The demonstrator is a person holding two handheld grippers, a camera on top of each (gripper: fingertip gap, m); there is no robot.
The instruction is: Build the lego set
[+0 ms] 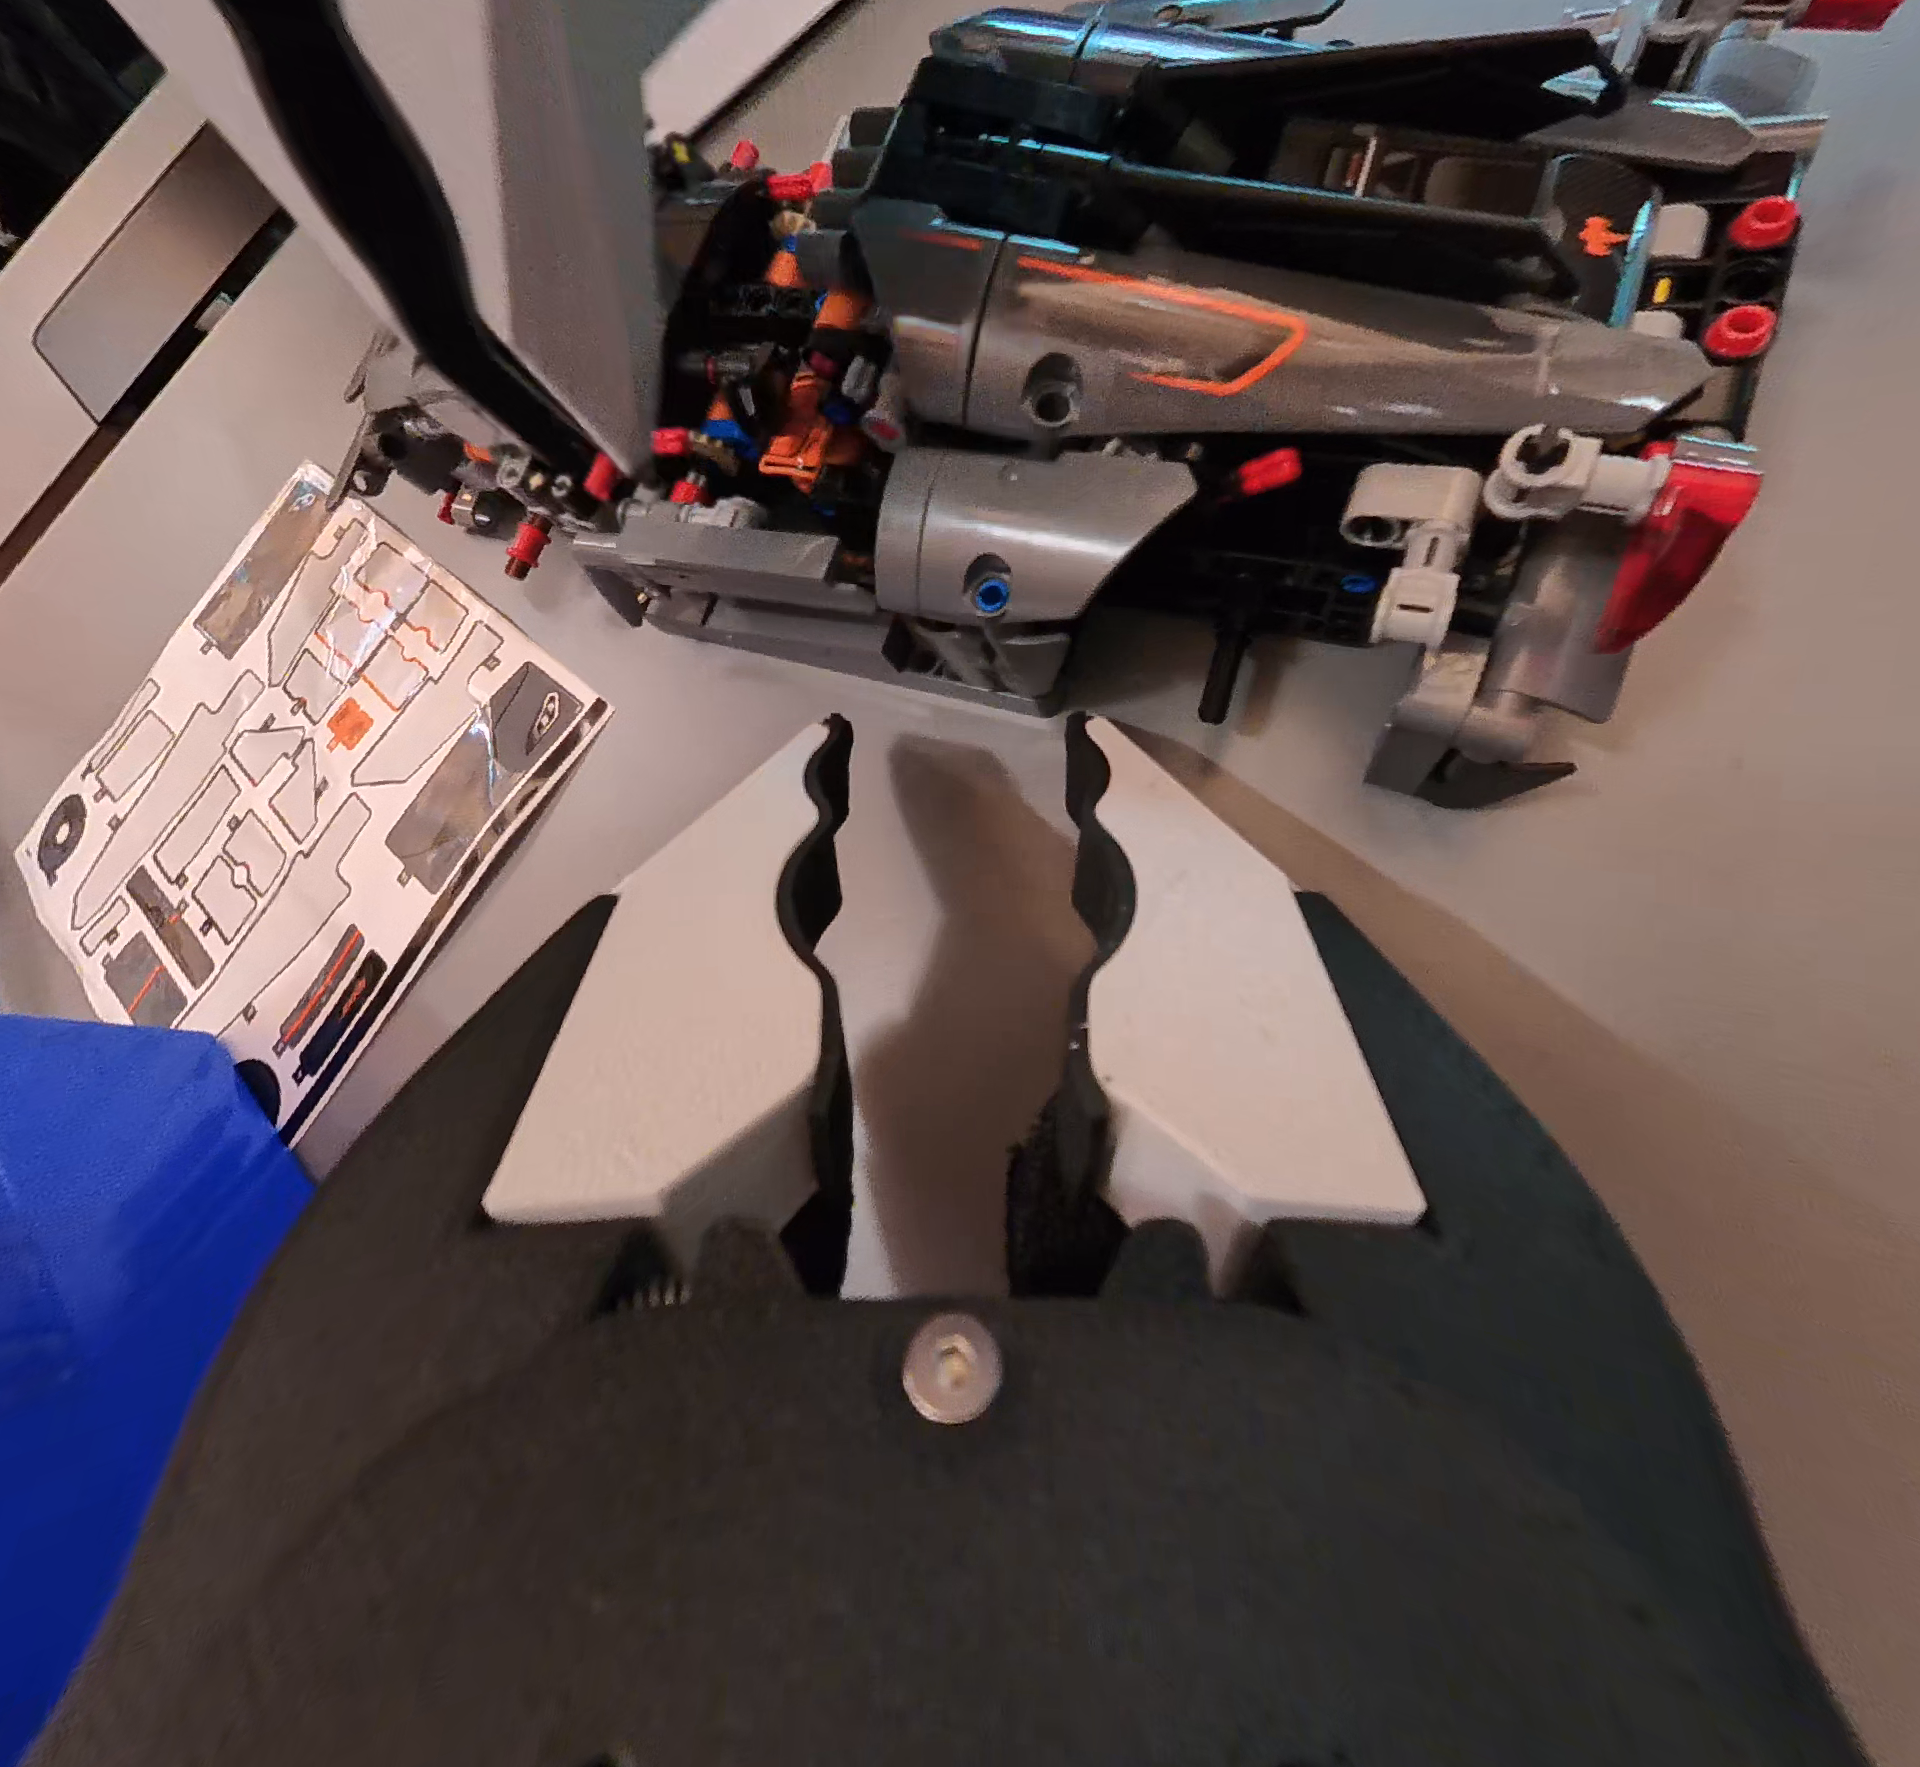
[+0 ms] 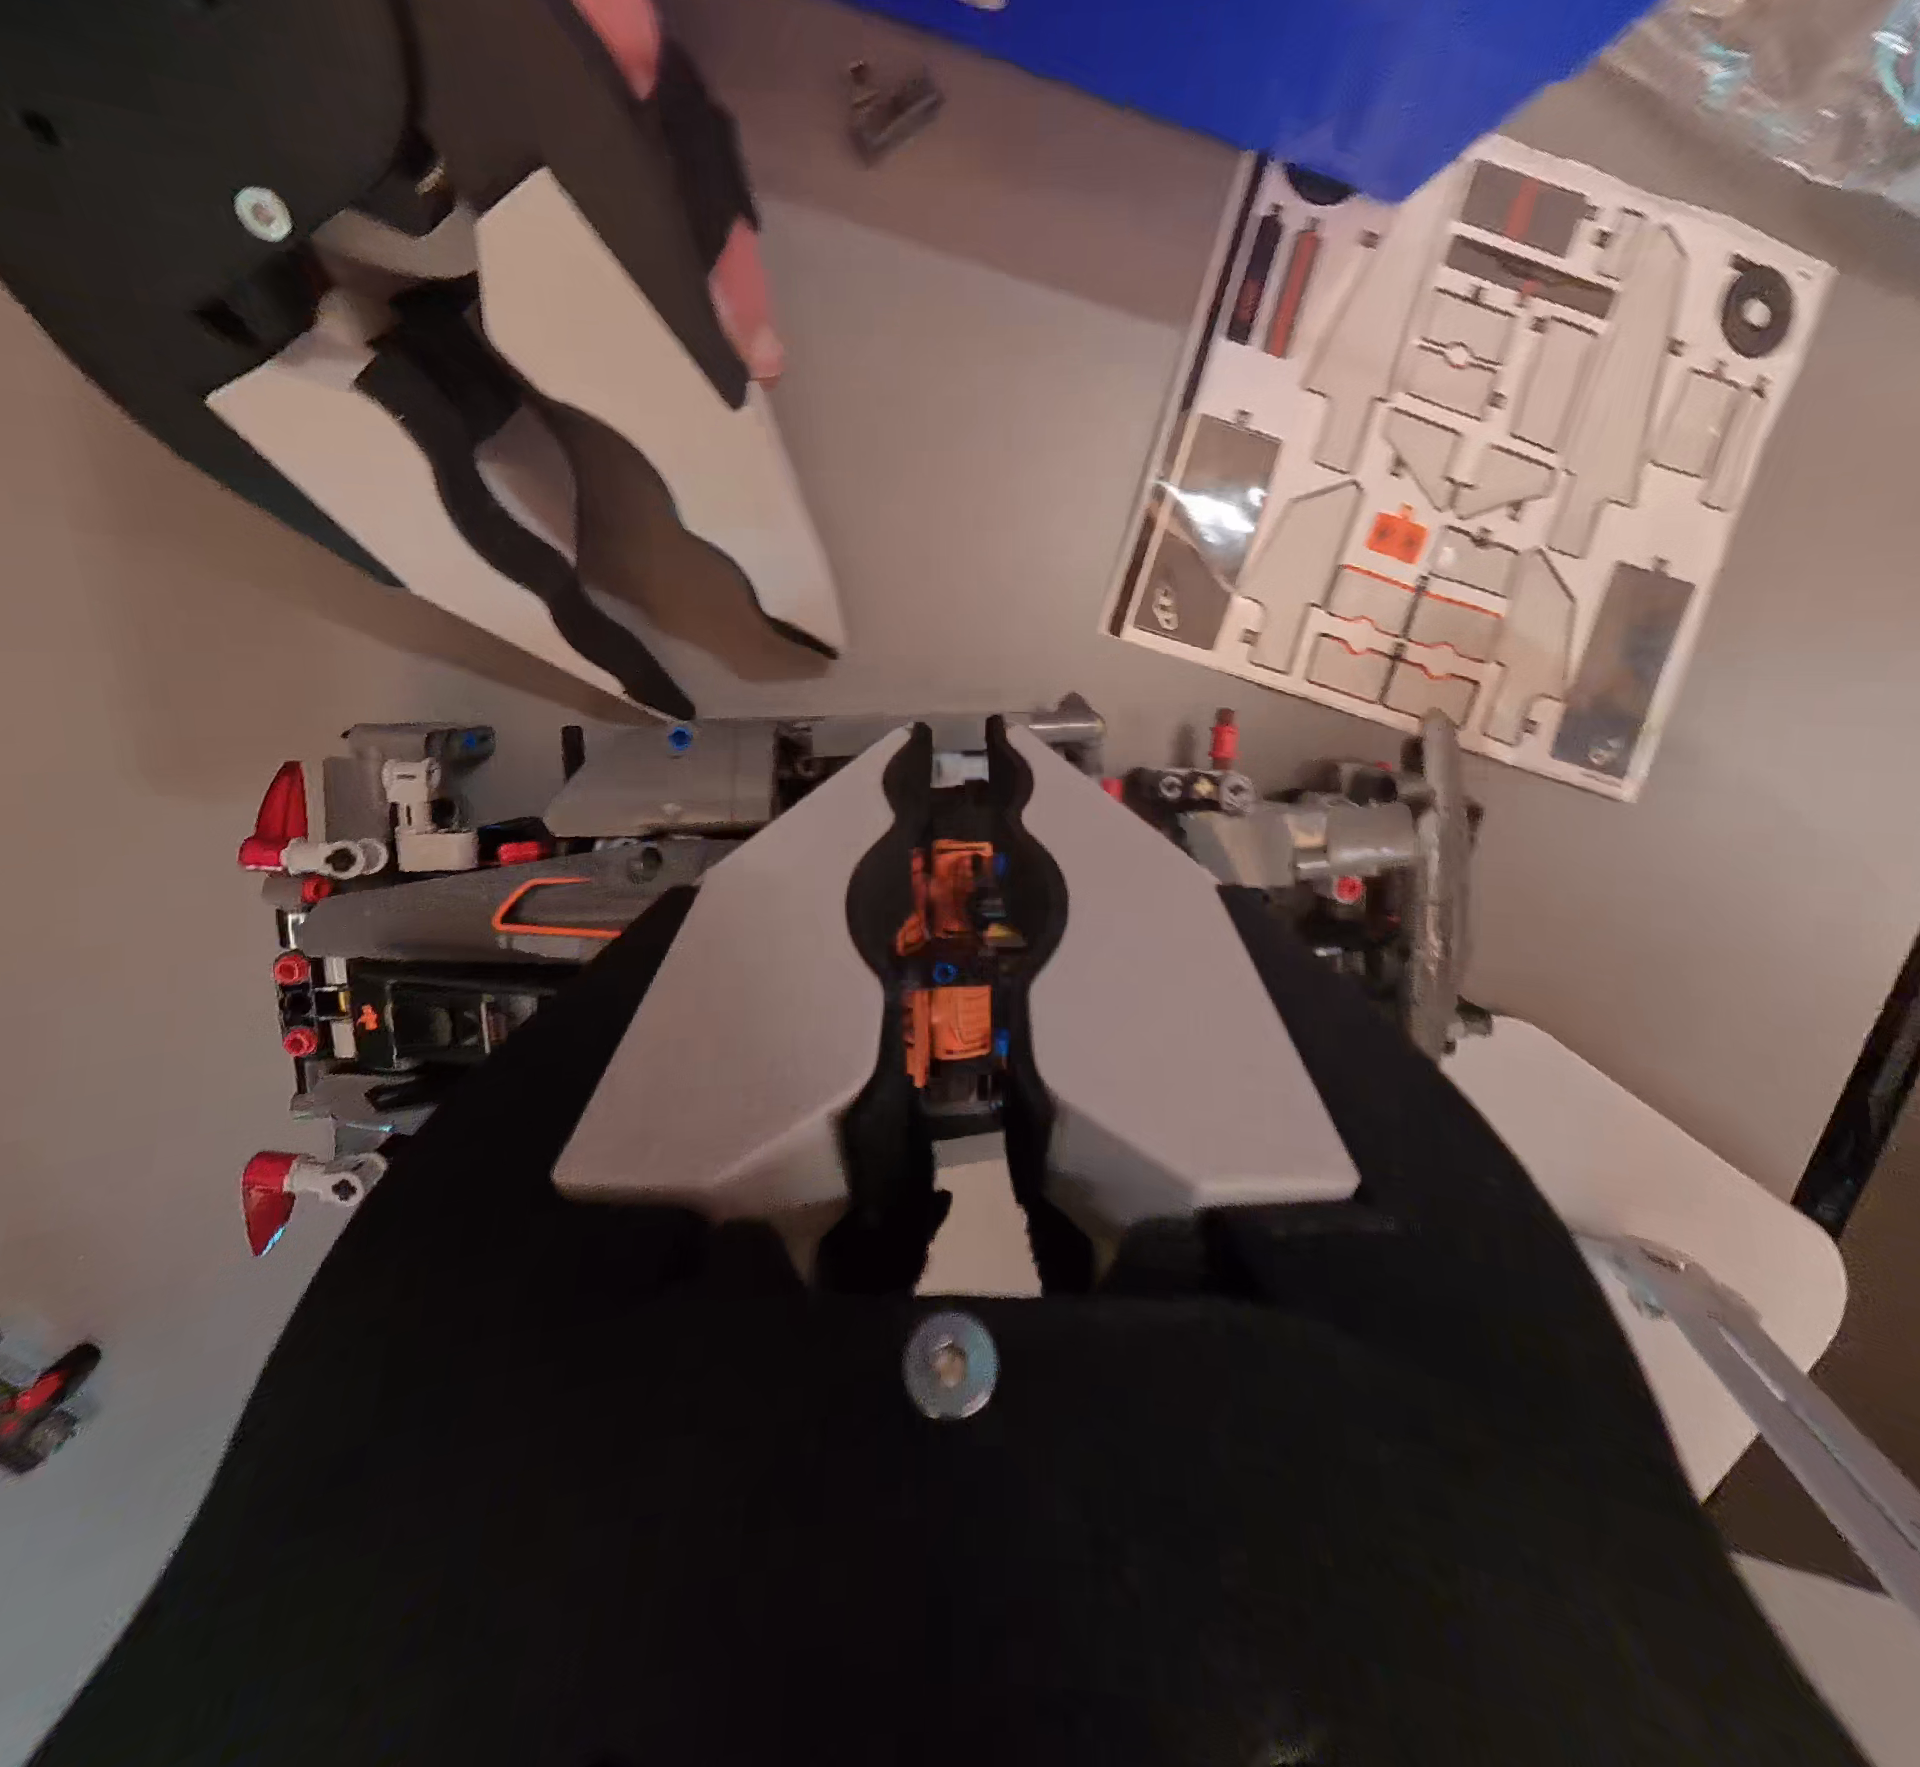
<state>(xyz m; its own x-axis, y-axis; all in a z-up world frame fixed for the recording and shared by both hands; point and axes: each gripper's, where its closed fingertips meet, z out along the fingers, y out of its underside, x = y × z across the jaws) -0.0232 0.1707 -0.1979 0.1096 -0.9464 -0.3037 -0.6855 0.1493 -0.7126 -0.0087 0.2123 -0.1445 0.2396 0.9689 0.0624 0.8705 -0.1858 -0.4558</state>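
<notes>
A partly built dark grey and black lego car (image 1: 1247,346) with orange stripes, red tail lights and orange seats lies on the grey table. My left gripper (image 1: 956,741) is open and empty, just short of the car's side panel with a blue pin (image 1: 990,597). In the right wrist view it (image 2: 743,678) hangs over that same edge. My right gripper (image 2: 958,735) reaches over the car (image 2: 447,917) across the orange seats (image 2: 951,886). Its jaws are nearly closed on a small light grey piece (image 2: 956,767) at the car's far sill. It also enters the left wrist view from the upper left (image 1: 613,460).
A sticker sheet (image 1: 291,782) lies left of the car and also shows in the right wrist view (image 2: 1455,491). A blue bin (image 2: 1247,3) stands behind it, with a plastic bag (image 2: 1787,24). A small grey part (image 2: 888,107) and loose pieces (image 2: 42,1405) lie on the table. One gripper's finger ends stand about 7 centimetres off the other's.
</notes>
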